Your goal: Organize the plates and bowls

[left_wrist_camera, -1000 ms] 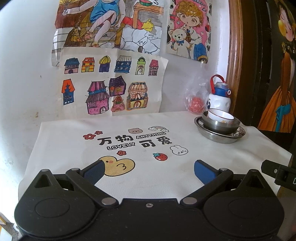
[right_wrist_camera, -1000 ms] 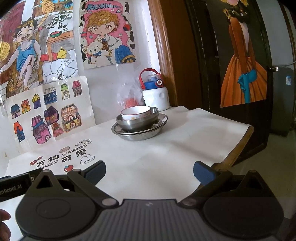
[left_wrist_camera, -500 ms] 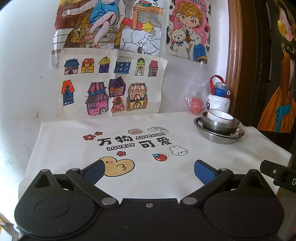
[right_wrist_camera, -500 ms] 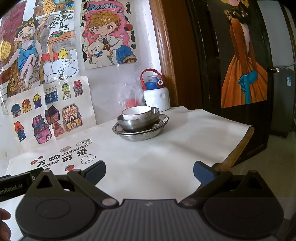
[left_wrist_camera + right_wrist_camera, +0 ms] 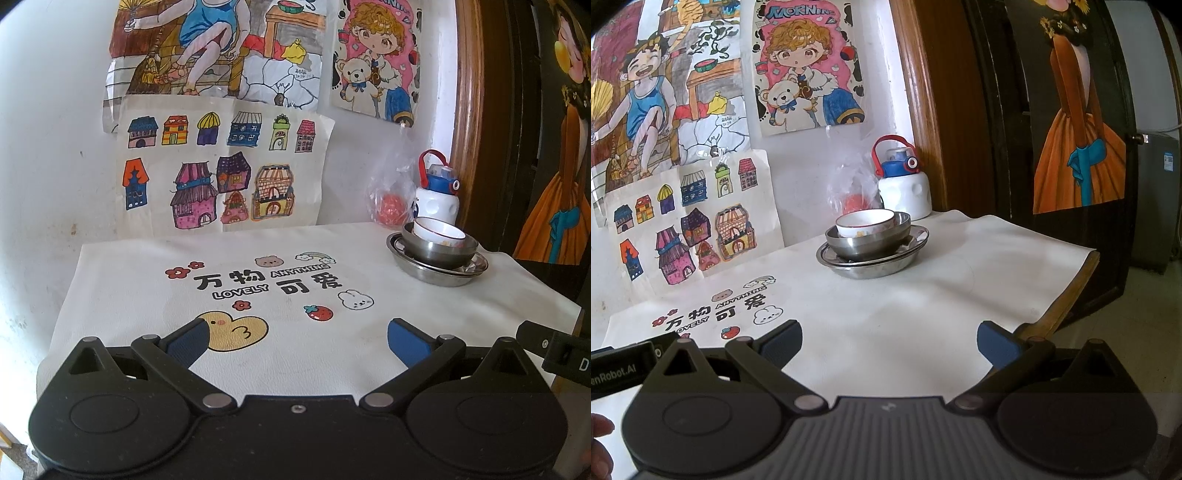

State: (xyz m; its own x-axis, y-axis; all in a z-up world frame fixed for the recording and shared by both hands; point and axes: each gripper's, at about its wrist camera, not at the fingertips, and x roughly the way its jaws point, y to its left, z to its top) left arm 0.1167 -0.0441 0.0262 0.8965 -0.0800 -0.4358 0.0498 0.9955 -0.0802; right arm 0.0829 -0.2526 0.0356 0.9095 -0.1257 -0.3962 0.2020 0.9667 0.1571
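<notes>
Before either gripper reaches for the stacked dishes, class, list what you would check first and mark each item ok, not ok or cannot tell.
1. Left gripper open, empty: ok.
2. Right gripper open, empty: ok.
3. White bowl nested in the steel bowl, on the steel plate: ok.
4. White bowl sitting level: not ok, it leans.
5. Room behind the stack: not ok, water bottle and plastic bag close behind.
6. Tablecloth bare between fingers and stack: ok.

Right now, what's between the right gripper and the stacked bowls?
Only bare white tablecloth lies between the open right gripper and the stacked bowls, seen in the right wrist view.
</notes>
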